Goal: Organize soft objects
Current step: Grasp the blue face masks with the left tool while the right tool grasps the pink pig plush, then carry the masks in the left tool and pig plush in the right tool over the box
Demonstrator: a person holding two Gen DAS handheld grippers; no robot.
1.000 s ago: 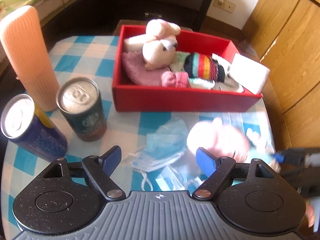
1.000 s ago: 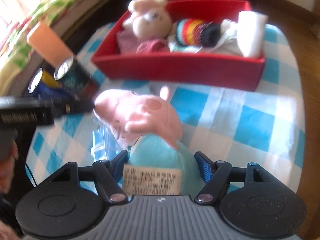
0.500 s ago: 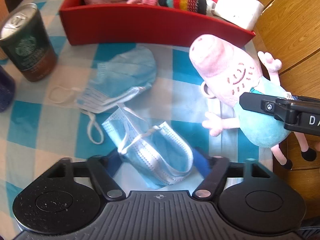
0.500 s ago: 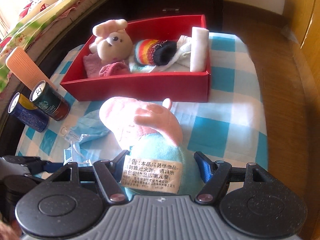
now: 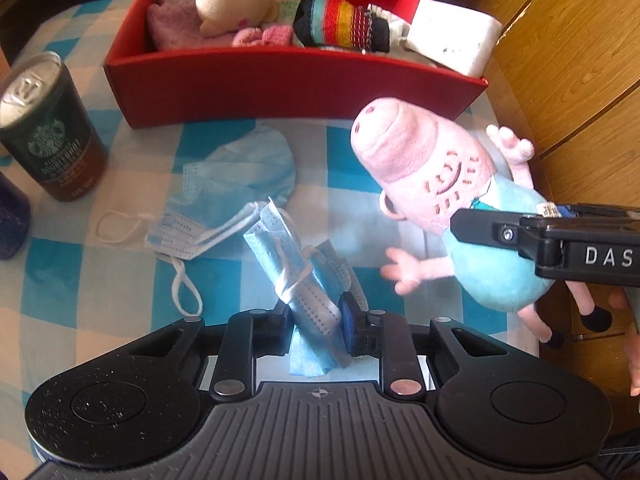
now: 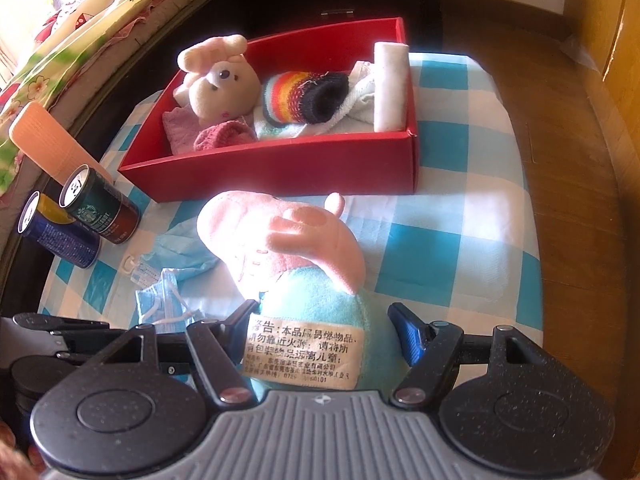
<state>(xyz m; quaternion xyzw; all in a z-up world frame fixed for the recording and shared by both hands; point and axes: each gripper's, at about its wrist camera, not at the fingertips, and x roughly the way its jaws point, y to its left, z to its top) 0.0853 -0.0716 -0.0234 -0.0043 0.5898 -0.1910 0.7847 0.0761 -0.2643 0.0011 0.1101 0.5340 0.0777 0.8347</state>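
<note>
The left tongs [image 5: 316,316] pinch a face mask [image 5: 304,280] and the right tongs [image 6: 324,336] pinch the pig plush [image 6: 304,264], both probably going into the red box [image 6: 280,168] ahead.

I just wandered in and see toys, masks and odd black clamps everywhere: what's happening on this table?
Someone is tidying soft things into the red cardboard box with two hand-held clamps. The left gripper is pinched on a crumpled blue face mask. The right gripper holds the pink pig plush in a blue outfit by its body. A second blue mask lies on the checked tablecloth.
</note>
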